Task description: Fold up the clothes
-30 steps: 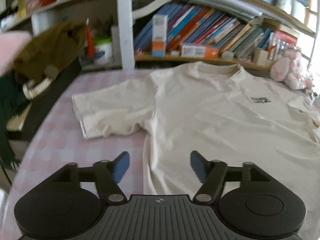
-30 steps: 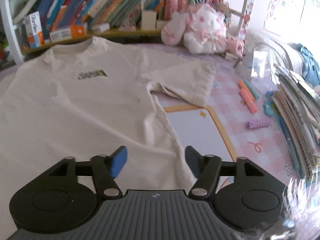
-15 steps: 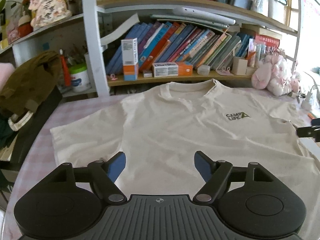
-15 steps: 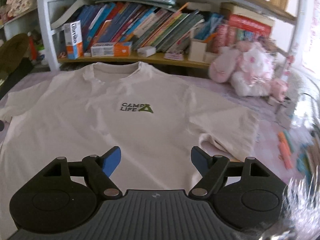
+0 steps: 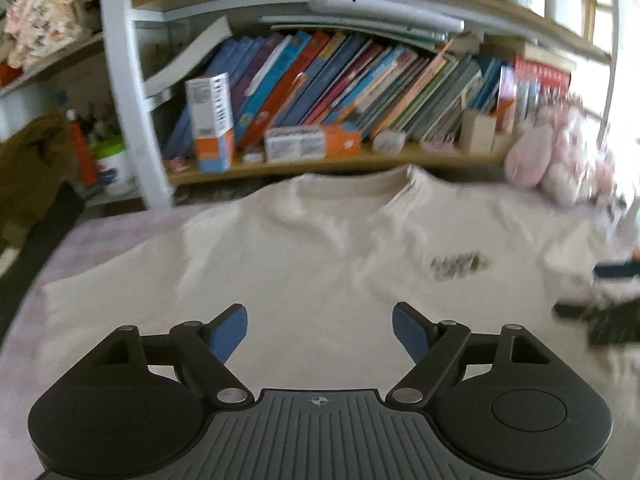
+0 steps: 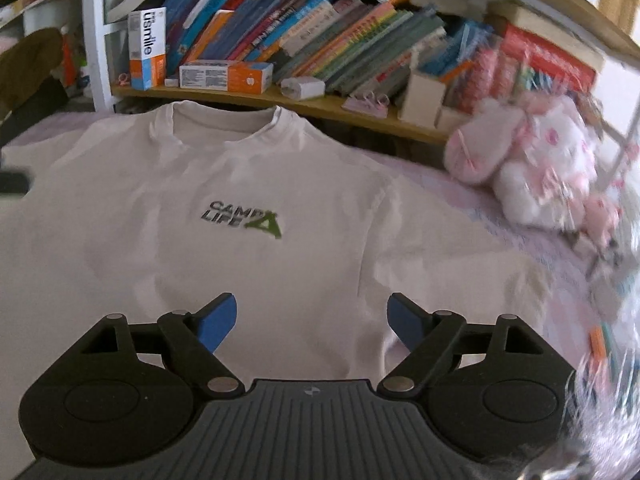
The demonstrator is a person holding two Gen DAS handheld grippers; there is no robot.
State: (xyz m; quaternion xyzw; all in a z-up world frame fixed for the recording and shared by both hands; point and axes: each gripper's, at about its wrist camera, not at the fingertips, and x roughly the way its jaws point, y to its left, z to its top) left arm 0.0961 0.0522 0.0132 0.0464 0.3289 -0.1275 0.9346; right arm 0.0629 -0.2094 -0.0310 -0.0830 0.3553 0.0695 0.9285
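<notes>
On the pink checked bench (image 6: pixel 520 240), a cream short-sleeved cotton T-shirt (image 6: pixel 200 260) lies flat, face up, its collar toward the wooden bookshelf (image 6: pixel 320 108) (the chest print reads "CAMP LIFE"). Over its lower part the left tool (image 5: pixel 320 330) hangs wide open and empty. The right tool (image 6: pixel 310 320) is opening, nothing gripped between its blue pads. A pink plush toy (image 6: pixel 540 160) sits beside the right sleeve.

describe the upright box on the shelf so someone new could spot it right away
Behind the t-shirt runs a wooden shelf packed with leaning books. At the left end of that row, by the white post, stands the box. It is the only carton upright: white on top with blue lettering, orange and blue at the bottom, while the carton next to it lies flat.
</notes>
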